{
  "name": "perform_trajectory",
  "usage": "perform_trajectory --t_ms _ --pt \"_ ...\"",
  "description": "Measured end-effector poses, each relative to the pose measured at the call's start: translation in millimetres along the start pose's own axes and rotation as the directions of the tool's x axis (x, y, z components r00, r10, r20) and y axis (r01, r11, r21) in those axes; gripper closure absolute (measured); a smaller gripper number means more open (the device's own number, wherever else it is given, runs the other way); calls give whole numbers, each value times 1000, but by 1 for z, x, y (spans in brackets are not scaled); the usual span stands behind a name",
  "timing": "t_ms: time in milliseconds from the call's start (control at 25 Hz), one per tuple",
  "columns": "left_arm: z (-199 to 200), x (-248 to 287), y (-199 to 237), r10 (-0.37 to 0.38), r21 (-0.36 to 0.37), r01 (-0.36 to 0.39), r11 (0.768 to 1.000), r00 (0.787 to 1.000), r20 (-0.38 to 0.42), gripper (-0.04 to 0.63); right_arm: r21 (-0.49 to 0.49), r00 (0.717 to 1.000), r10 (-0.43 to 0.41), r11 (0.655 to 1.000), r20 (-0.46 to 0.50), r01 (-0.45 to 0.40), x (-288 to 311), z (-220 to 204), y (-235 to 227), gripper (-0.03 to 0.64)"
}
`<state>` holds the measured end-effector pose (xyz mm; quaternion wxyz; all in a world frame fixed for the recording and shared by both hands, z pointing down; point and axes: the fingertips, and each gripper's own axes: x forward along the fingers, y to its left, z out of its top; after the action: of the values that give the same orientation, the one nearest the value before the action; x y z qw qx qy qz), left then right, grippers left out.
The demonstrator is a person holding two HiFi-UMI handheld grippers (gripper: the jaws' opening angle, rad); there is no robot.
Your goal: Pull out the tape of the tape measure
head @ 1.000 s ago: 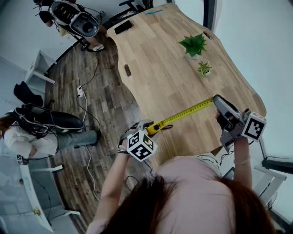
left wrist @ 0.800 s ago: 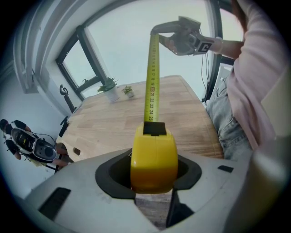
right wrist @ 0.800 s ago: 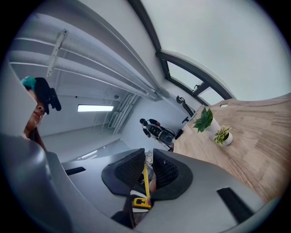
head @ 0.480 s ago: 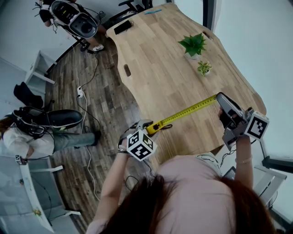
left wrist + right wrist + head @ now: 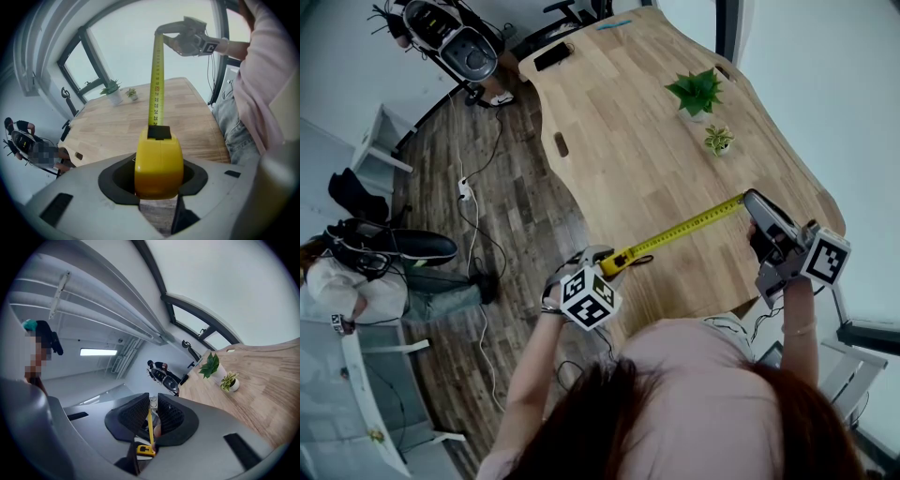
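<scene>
The yellow tape measure case (image 5: 615, 262) sits between the jaws of my left gripper (image 5: 598, 265) at the table's near edge. Seen in the left gripper view, the case (image 5: 158, 164) is clamped by the left gripper (image 5: 158, 174). The yellow tape (image 5: 682, 230) runs out taut over the wooden table (image 5: 619, 141) to my right gripper (image 5: 750, 202), which is shut on the tape's end. In the right gripper view the tape's tip (image 5: 150, 414) is pinched between the black pads of the right gripper (image 5: 151, 416), and the case (image 5: 145, 449) shows far below. The left gripper view shows the tape (image 5: 156, 79) rising to the right gripper (image 5: 185, 35).
Two small potted plants (image 5: 697, 94) (image 5: 718, 141) stand on the table's far right. A black flat object (image 5: 553, 54) and a blue pen (image 5: 615, 23) lie at the far end. A seated person (image 5: 356, 281), cables and a wheeled device (image 5: 455, 42) are on the floor at left.
Both grippers and the stretched tape hold still. The seated person at the left has shifted their legs.
</scene>
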<state>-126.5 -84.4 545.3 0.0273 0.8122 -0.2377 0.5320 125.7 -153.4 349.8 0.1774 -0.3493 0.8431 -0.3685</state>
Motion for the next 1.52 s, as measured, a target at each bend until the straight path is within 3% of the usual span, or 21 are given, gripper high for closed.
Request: perform_trajectory --t_ms 1520 --pt "-3 4 -10 -12 3 12 1000 1000 -12 426 49 1000 -14 999 -15 15 7 -23 -9 565"
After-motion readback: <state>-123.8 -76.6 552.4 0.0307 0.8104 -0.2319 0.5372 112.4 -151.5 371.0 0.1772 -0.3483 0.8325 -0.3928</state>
